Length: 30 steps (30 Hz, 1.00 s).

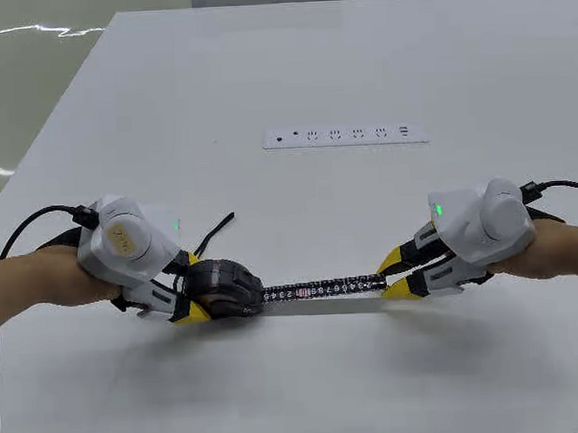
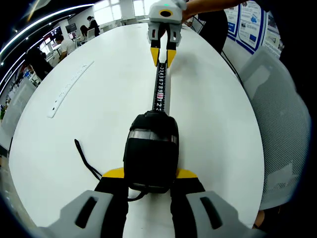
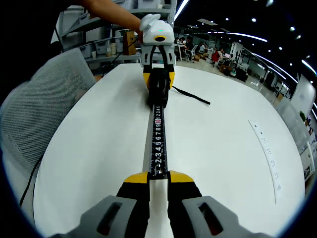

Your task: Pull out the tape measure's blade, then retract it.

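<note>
Clamped the tape measure case (image 2: 151, 144) with the left tool (image 2: 150, 174). Pinched the blade (image 3: 158, 139) at its end with the right tool (image 3: 158, 177), extended straight rightward from the case.

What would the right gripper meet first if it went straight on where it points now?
Most likely the tape case, held in the left gripper: the right gripper points straight along the blade at it, with nothing between.

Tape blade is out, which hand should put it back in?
Right, probably. The right gripper pinches the blade and can ride it back to the case, which the left gripper holds.
</note>
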{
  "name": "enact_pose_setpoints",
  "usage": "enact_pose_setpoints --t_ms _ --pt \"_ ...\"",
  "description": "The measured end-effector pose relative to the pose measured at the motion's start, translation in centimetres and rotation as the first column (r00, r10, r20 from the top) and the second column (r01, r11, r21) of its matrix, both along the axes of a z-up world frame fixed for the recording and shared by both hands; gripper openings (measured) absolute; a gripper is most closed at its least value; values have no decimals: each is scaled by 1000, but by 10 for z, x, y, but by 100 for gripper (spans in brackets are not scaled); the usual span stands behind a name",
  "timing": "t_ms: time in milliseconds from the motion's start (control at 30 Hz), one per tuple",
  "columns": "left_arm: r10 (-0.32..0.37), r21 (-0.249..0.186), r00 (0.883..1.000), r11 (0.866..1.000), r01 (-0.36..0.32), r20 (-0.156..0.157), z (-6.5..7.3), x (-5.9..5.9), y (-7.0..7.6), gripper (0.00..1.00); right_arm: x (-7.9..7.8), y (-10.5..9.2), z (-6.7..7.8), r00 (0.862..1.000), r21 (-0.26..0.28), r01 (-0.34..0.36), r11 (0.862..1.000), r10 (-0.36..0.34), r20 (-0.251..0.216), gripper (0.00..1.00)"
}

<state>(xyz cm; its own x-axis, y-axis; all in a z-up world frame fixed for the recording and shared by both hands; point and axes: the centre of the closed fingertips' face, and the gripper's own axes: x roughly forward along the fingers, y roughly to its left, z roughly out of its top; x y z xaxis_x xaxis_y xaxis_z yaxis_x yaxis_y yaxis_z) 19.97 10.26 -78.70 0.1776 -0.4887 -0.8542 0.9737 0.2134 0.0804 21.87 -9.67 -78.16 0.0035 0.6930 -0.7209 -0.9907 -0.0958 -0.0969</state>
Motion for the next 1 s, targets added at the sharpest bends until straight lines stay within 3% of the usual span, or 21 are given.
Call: enact_pose_setpoints --t_ms 1000 --pt "0 1 1000 1000 0 0 -3 3 3 27 0 -9 -1 1000 -3 2 1000 -2 4 11"
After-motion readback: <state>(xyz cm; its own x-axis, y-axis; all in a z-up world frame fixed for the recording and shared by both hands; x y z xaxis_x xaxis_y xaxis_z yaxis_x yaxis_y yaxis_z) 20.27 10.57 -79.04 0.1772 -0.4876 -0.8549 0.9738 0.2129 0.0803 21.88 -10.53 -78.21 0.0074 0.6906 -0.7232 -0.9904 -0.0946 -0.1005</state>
